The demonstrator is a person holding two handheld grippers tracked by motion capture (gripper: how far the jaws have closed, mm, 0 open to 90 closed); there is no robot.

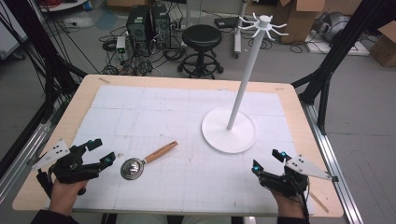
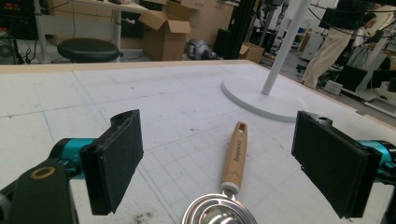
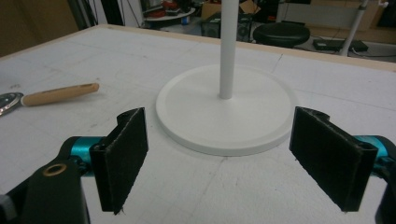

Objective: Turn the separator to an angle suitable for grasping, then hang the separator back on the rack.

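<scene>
A metal strainer spoon with a wooden handle lies flat on the white gridded mat, bowl toward me. My left gripper rests just left of its bowl, open, with nothing between the pads. In the left gripper view the spoon lies ahead between the wide black pads. A white rack with a round base and a tall pole stands right of centre. My right gripper sits at the front right, open and empty; its view faces the rack base, with the spoon handle far left.
The wooden table edge frames the mat. Behind the table stand a black stool, computer towers, tangled cables and cardboard boxes. Black frame legs rise at the right.
</scene>
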